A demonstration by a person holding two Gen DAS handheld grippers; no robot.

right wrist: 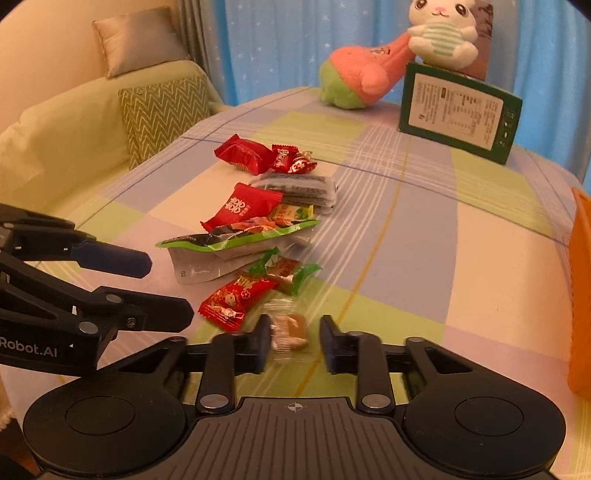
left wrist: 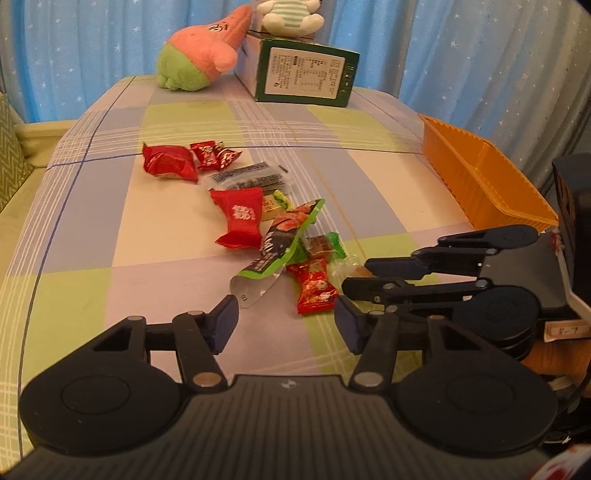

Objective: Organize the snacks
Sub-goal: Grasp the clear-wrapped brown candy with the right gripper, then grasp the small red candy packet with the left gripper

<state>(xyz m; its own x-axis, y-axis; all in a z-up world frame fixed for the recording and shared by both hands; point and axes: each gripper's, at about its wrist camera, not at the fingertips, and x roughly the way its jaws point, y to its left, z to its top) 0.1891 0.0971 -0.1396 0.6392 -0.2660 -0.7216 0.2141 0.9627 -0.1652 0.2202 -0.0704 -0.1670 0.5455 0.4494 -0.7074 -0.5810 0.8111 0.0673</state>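
Observation:
Several wrapped snacks lie in a loose pile mid-table: red packets (left wrist: 239, 220) (right wrist: 244, 206), a green-edged pouch (left wrist: 284, 240) (right wrist: 236, 240), a small red candy (left wrist: 316, 290) (right wrist: 232, 301) and a green-ended candy (right wrist: 286, 273). My left gripper (left wrist: 286, 325) is open and empty, just short of the pouch. My right gripper (right wrist: 293, 345) is open around a brown candy in clear wrap (right wrist: 290, 332), which lies on the cloth touching the left finger; it also shows in the left wrist view (left wrist: 356, 271). An orange basket (left wrist: 480, 177) (right wrist: 581, 295) stands at the right edge.
A green box (left wrist: 306, 75) (right wrist: 458, 110) stands at the back with a white plush on it (right wrist: 441, 31), and a pink-green plush (left wrist: 203, 51) (right wrist: 358, 79) leans beside it. A sofa with cushions (right wrist: 162, 110) is to the left of the checked tablecloth (left wrist: 369, 177).

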